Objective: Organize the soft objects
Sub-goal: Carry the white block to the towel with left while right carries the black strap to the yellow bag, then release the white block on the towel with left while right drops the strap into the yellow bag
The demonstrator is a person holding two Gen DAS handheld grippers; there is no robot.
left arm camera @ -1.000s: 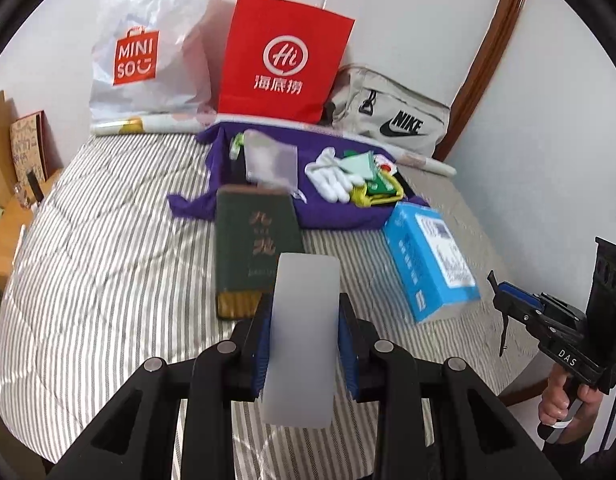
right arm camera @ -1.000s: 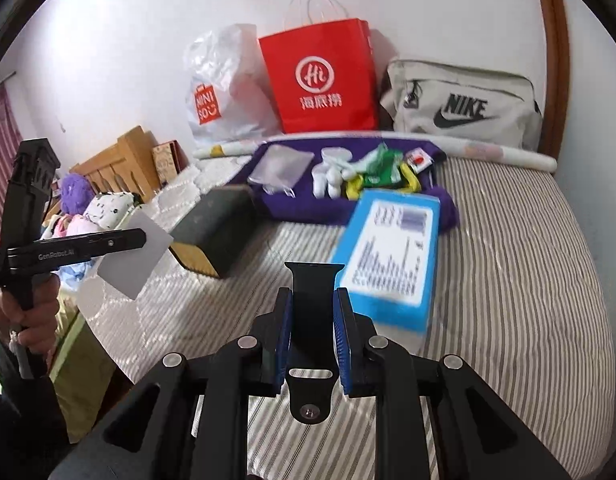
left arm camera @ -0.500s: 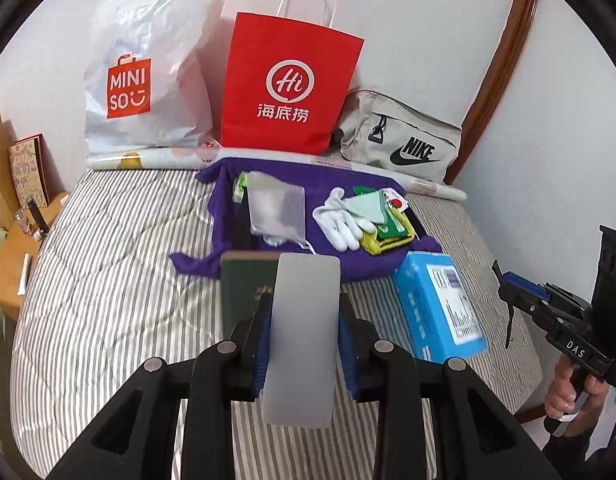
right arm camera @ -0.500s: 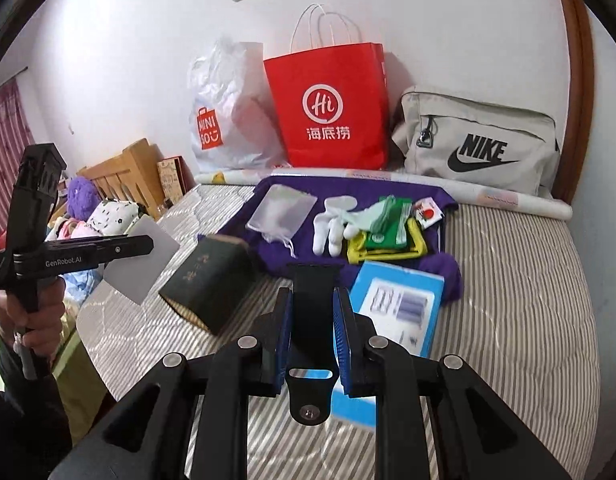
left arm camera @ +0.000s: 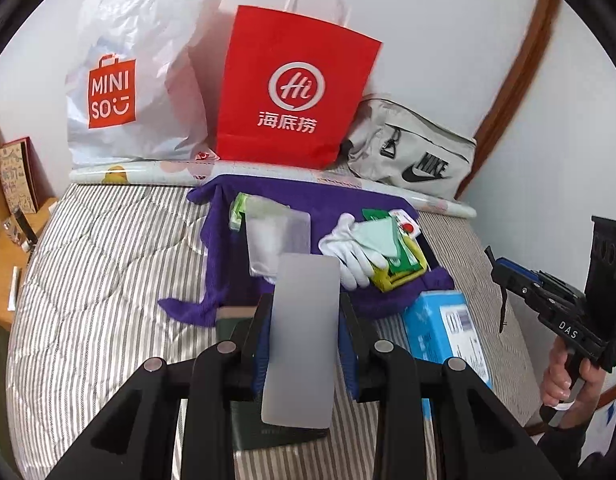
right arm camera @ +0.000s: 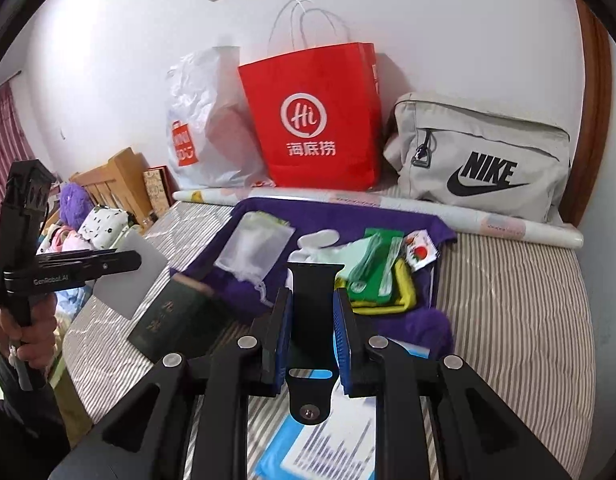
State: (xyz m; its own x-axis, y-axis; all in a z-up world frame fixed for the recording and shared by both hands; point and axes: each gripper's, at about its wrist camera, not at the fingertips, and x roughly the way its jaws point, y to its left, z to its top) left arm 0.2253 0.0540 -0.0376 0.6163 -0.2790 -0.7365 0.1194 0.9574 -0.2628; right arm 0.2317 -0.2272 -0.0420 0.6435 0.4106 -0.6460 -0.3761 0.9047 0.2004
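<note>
My left gripper (left arm camera: pixel 303 320) is shut on a flat grey card (left arm camera: pixel 301 340) and hovers over the near part of the bed. My right gripper (right arm camera: pixel 312 312) is shut on a black strap piece (right arm camera: pixel 312 320). A purple cloth (left arm camera: pixel 340 204) lies spread on the striped bed, also in the right wrist view (right arm camera: pixel 259 216). On it lie a clear mesh pouch (left arm camera: pixel 277 240), white gloves (left arm camera: pixel 348 252), a pale green cloth (left arm camera: pixel 378 236) and green and yellow packets (left arm camera: pixel 404 268). The left gripper with its card shows in the right wrist view (right arm camera: pixel 107 268).
A dark green book (right arm camera: pixel 171 316) and a blue box (left arm camera: pixel 444 328) lie on the bed near me. A Miniso plastic bag (left arm camera: pixel 135 72), a red paper bag (left arm camera: pixel 291 92), a Nike bag (left arm camera: pixel 412 160) and a paper roll (left arm camera: pixel 147 170) stand along the wall.
Both grippers have moved forward toward the purple cloth and risen a little; the green book and blue box have slid down under them. Each grip is unchanged.
</note>
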